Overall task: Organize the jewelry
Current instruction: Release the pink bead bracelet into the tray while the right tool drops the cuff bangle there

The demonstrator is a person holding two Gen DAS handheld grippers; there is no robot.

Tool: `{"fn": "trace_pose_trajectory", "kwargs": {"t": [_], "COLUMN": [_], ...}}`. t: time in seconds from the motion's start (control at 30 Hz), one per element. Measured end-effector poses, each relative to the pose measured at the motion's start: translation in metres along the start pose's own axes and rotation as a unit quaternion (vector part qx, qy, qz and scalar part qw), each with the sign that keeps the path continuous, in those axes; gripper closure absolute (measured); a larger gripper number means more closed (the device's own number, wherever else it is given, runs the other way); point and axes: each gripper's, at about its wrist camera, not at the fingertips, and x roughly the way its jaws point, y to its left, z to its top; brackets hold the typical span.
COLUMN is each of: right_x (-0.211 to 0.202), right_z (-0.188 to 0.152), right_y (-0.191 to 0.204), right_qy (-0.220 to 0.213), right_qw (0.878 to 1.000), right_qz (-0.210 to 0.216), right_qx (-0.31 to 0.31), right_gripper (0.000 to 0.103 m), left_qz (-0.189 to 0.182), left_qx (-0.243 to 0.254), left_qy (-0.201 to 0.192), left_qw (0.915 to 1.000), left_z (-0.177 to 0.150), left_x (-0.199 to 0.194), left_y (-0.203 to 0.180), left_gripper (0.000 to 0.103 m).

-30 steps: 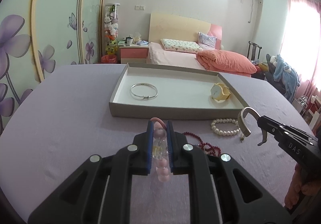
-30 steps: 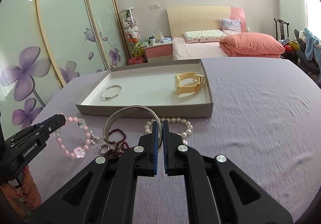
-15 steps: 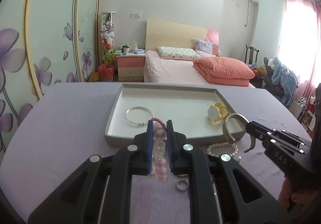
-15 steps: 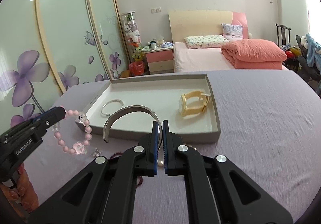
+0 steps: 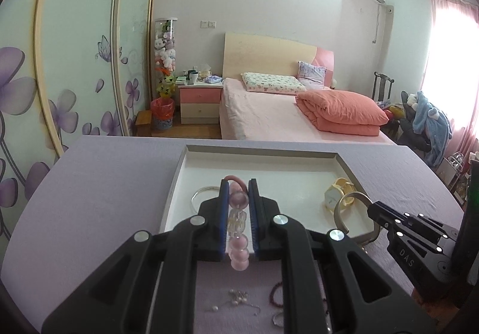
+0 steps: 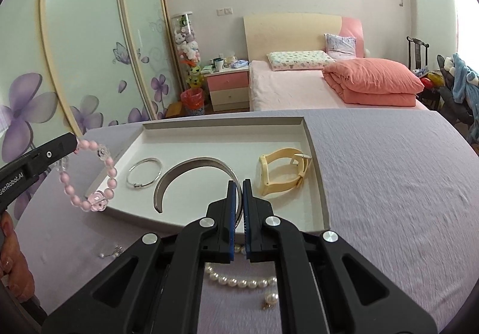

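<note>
My left gripper [image 5: 238, 193] is shut on a pink bead bracelet [image 5: 238, 214], held over the near edge of the shallow white tray [image 5: 179, 172]. From the right wrist view that bracelet [image 6: 89, 175] dangles off the left gripper's tip beside the tray's left wall. My right gripper [image 6: 238, 184] is shut on a wide silver open cuff [image 6: 179, 167], which hangs above the tray floor [image 6: 209, 148]. In the tray lie a thin silver bangle [image 6: 145, 172] and a cream watch [image 6: 281, 172]. The cuff [image 5: 344, 208] and watch [image 5: 335, 196] also show in the left wrist view.
On the purple cloth [image 6: 389, 184] in front of the tray lie a pearl bracelet [image 6: 239, 281], a dark red bead string [image 5: 277, 295], small earrings [image 5: 236, 298] and a ring [image 5: 278, 319]. A bed [image 5: 284, 112] and a nightstand stand beyond the table.
Both grippers have moved forward and up with their loads, from above the loose jewelry to over the tray. The bead bracelet and the cuff stay gripped.
</note>
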Motion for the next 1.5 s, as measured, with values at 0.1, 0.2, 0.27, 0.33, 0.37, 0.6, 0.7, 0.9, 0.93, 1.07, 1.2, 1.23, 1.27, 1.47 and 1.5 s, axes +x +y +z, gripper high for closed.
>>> {"fn": "trace_pose_trajectory", "kwargs": {"t": [0.1, 0.2, 0.27, 0.33, 0.37, 0.6, 0.7, 0.9, 0.93, 1.07, 1.2, 1.23, 1.27, 1.47, 1.5], "right_x": [0.008, 0.016, 0.021, 0.026, 0.028, 0.049, 0.057, 0.068, 0.070, 0.076, 0.076, 0.074, 0.073, 0.071, 0.070], "right_z": [0.004, 0.011, 0.014, 0.015, 0.015, 0.016, 0.017, 0.014, 0.014, 0.012, 0.011, 0.012, 0.012, 0.013, 0.012], "right_y": [0.001, 0.003, 0.005, 0.009, 0.010, 0.014, 0.016, 0.015, 0.015, 0.013, 0.011, 0.011, 0.011, 0.010, 0.010], "right_qy": [0.001, -0.002, -0.003, -0.001, 0.000, 0.014, 0.021, 0.035, 0.037, 0.044, 0.042, 0.037, 0.035, 0.034, 0.029], "right_qw": [1.000, 1.000, 1.000, 1.000, 1.000, 1.000, 0.999, 0.999, 0.999, 0.999, 0.999, 0.999, 0.999, 0.999, 0.999], "right_qz": [-0.005, -0.011, -0.012, -0.013, -0.013, -0.015, -0.019, -0.025, -0.025, -0.028, -0.024, -0.026, -0.025, -0.025, -0.022], "right_qx": [-0.002, -0.003, -0.004, -0.007, -0.008, -0.015, -0.020, -0.016, -0.016, -0.015, -0.011, -0.010, -0.011, -0.005, -0.002], "right_gripper": [0.098, 0.098, 0.098, 0.098, 0.098, 0.097, 0.097, 0.097, 0.097, 0.097, 0.096, 0.095, 0.095, 0.065, 0.062], "left_qz": [0.003, 0.007, 0.008, 0.011, 0.012, 0.021, 0.023, 0.028, 0.030, 0.035, 0.039, 0.039, 0.040, 0.047, 0.054], "left_qx": [0.000, 0.003, 0.001, 0.000, 0.000, -0.006, -0.007, -0.007, -0.005, -0.009, -0.014, -0.018, -0.021, -0.023, -0.025], "left_qy": [0.001, 0.001, 0.003, 0.008, 0.010, 0.027, 0.031, 0.037, 0.039, 0.044, 0.050, 0.052, 0.053, 0.047, 0.040], "left_qw": [1.0000, 1.0000, 1.0000, 0.9999, 0.9999, 0.9994, 0.9992, 0.9989, 0.9988, 0.9984, 0.9979, 0.9977, 0.9976, 0.9975, 0.9974], "left_z": [0.002, 0.003, 0.004, 0.004, 0.003, 0.002, 0.001, -0.002, -0.002, -0.004, -0.008, -0.009, -0.009, -0.012, -0.012], "left_x": [0.009, 0.019, 0.028, 0.035, 0.041, 0.068, 0.077, 0.087, 0.088, 0.093, 0.098, 0.098, 0.099, 0.097, 0.094], "left_y": [0.002, 0.001, 0.001, 0.003, 0.003, 0.007, 0.008, 0.007, 0.007, 0.009, 0.011, 0.013, 0.015, 0.015, 0.016], "left_gripper": [0.090, 0.090, 0.090, 0.090, 0.090, 0.090, 0.090, 0.090, 0.090, 0.089, 0.087, 0.078, 0.064, 0.035, 0.033]}}
